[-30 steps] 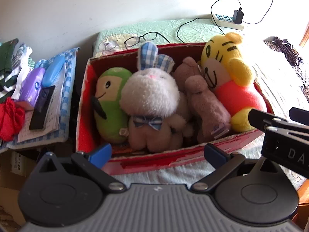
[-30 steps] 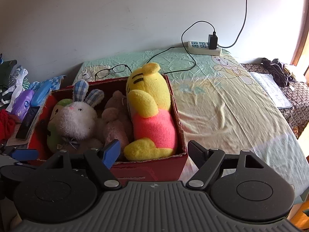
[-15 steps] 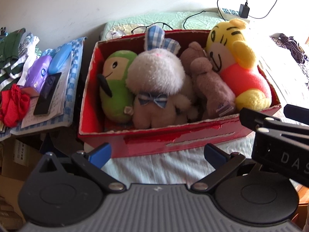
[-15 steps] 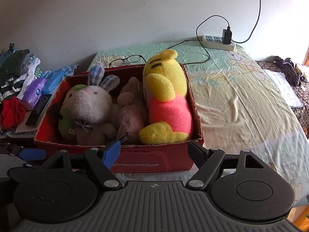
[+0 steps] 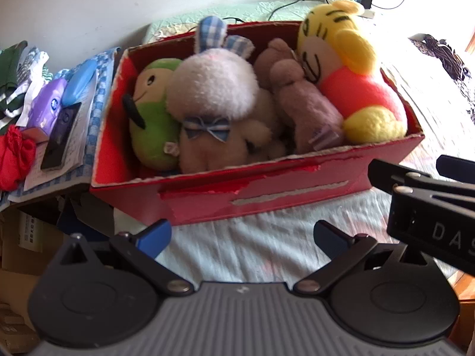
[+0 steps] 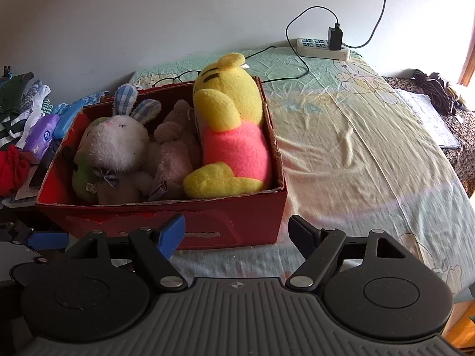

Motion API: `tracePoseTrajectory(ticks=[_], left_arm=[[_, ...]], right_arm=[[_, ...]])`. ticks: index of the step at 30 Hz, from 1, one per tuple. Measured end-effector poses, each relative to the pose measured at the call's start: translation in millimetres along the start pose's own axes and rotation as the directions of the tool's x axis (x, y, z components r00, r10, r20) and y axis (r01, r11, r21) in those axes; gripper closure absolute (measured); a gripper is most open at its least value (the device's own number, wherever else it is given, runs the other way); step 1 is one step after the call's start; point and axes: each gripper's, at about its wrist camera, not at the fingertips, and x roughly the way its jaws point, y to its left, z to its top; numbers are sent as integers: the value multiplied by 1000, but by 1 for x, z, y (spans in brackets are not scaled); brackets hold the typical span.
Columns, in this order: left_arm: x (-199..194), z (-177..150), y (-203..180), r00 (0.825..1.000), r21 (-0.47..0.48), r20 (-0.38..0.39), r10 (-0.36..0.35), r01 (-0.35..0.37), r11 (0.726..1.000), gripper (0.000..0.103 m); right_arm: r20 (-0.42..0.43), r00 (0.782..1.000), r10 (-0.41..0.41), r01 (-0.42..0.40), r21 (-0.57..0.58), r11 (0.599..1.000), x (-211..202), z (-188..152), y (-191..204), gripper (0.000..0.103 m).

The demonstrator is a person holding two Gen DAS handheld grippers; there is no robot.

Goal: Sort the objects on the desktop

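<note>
**Both grippers spread, box fully loaded**

While both grippers hang short of the red box (image 6: 207, 222), nothing is being pinched. Left gripper (image 5: 242, 234) has its blue-tipped fingers spread wide over the pale sheet (image 5: 267, 237), empty, with the box wall just beyond at twelve o'clock. Right gripper (image 6: 236, 233) is spread too, empty, its left finger in front of the box's near wall, its right finger over the bedsheet.

Inside the box, side by side and touching: green plush (image 5: 151, 124) at nine o'clock, white rabbit (image 5: 213, 95) with checked ears in the middle, brown bear (image 5: 299, 98) next, yellow tiger (image 5: 350, 68) in a pink top hard against the three o'clock wall. Off at nine o'clock from the box, a purple packet (image 6: 41, 135) and red cloth (image 6: 12, 169) lie in a pile. Far at one o'clock on the bed, a power strip (image 6: 322, 49) with a charger plugged in. Glasses (image 6: 175, 77) peek out behind the box.
</note>
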Motion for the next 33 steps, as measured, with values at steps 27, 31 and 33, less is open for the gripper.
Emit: tracePoseTrajectory(ticks=[27,31,33], left_arm=[[-28,55,-34,991,82,119,-60,50,995,1],[-23,61,-36,992,78,115,-54,46,996,1],[-23,62,-36,990,81,131,-54,43,996,1]], right_arm=[[116,991,-70,61,80,995,-19,41,-45,24],[123,991,-59,49,78,996,-16,47,-45,24],[127,990,-55,46,72,996,-15,50,-43,24]])
